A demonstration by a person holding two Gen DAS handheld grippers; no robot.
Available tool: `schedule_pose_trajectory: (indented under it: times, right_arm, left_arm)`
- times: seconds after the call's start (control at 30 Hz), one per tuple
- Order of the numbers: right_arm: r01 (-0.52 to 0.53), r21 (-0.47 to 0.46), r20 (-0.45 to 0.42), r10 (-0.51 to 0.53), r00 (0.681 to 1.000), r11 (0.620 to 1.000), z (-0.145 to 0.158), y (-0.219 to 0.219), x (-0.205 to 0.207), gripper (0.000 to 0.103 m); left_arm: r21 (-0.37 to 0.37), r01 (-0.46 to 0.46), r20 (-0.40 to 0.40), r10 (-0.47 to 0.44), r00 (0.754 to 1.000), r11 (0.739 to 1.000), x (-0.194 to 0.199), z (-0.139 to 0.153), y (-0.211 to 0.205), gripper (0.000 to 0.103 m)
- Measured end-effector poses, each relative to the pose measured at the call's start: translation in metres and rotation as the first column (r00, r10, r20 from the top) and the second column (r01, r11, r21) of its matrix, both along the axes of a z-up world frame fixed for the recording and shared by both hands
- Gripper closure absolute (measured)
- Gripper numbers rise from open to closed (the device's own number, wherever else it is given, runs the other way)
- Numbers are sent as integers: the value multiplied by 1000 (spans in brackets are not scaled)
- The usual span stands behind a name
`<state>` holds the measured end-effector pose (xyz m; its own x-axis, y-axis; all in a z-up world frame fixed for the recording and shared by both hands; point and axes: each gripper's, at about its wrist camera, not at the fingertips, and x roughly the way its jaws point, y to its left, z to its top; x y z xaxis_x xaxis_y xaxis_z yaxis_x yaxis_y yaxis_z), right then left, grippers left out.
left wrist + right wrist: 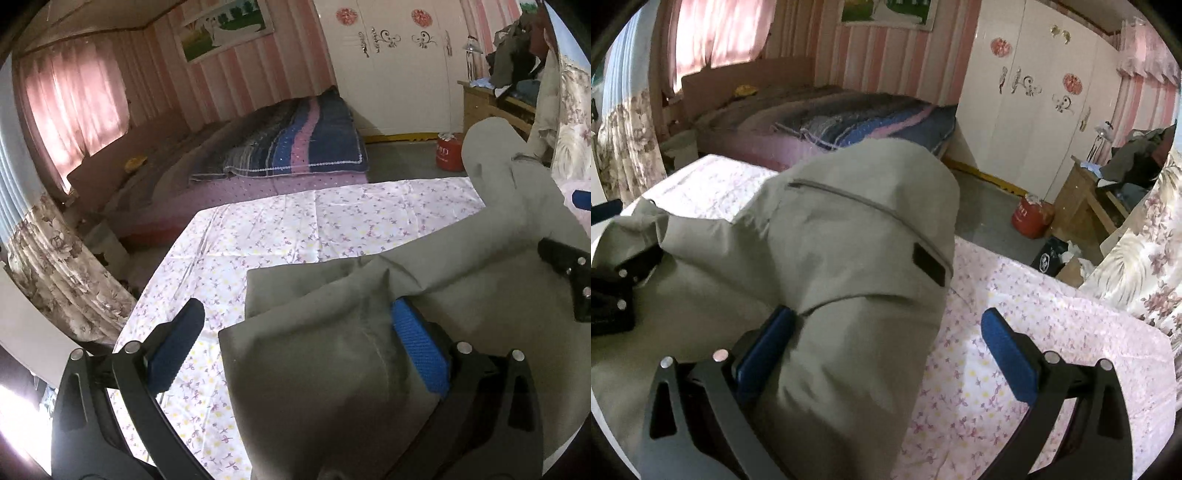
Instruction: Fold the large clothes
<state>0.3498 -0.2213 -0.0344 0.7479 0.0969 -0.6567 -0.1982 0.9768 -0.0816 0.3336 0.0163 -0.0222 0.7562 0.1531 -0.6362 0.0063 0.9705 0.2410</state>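
Lying bunched and only partly folded at six o'clock on the floral-print sheet (332, 221), the bulky grey-green fabric garment (849, 240) rests between wide-spread left gripper (295, 339) and right gripper (886, 343), ungripped, most folding remaining.

Pink striped walls (886, 55), sunlit pink curtains (74, 96), bed with striped blanket (295, 147), white wardrobe (399, 66), grey floor (982, 206), wooden dresser (1082, 199)
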Motion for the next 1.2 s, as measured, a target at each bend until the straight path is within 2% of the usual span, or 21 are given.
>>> schedule_pose_trajectory:
  times: [0.1, 0.2, 0.3, 0.4, 0.5, 0.63, 0.77, 0.8, 0.83, 0.9, 0.93, 1.0, 1.1, 1.2]
  right_arm:
    - [-15, 110, 11, 14, 1000, 994, 5, -18, -18, 2]
    - [-20, 200, -3, 21, 1000, 980, 19, -35, -52, 2]
    - [-40, 328, -77, 69, 995, 944, 23, -45, -88, 2]
    - [-74, 358, -132, 129, 983, 931, 13, -33, -114, 2]
    - [-47, 389, -171, 123, 978, 920, -7, -27, -126, 2]
    - [-11, 475, -228, 135, 964, 880, -29, -32, -121, 2]
    - [-37, 489, -238, 174, 956, 872, -36, -26, -116, 3]
    - [-54, 506, -227, 193, 955, 861, -36, -25, -116, 11]
    - [-64, 502, -212, 194, 958, 863, -35, -24, -118, 15]
    - [-89, 473, -169, 189, 967, 877, -27, -21, -125, 36]
    - [-93, 463, -156, 185, 970, 881, -24, -21, -127, 41]
    - [-97, 475, -133, 180, 975, 875, -20, -26, -129, 61]
    - [-98, 481, -106, 168, 980, 872, -9, -41, -129, 72]
    - [-92, 453, -88, 148, 985, 887, 5, -53, -125, 74]
  left_arm:
    - [-27, -6, -2, 6, 1000, 1000, -16, 10, 9, 3]
    - [-30, 41, 28, -40, 999, 999, -42, 25, 15, 3]
    - [-10, 93, 49, -92, 995, 996, -74, 33, 15, 3]
    - [-66, 107, 40, -104, 994, 992, -99, 32, 20, 3]
    - [-84, 67, 56, -62, 996, 994, -114, 23, 20, 3]
    - [-124, 21, 53, -15, 998, 992, -123, 12, 24, 3]
    - [-155, 37, 34, -33, 999, 987, -120, 8, 22, 3]
    - [-177, 40, 26, -36, 999, 983, -118, 6, 25, 3]
    - [-191, 42, 20, -39, 999, 981, -116, 5, 26, 3]
    - [-220, 55, 7, -55, 998, 974, -115, 3, 26, 4]
    - [-232, 63, 4, -64, 998, 971, -114, 3, 25, 6]
    - [-252, 86, 1, -89, 996, 964, -114, 2, 19, 8]
    - [-288, 103, 3, -107, 994, 952, -114, 2, 10, 11]
    - [-315, 130, 4, -136, 991, 940, -106, 5, -16, 11]
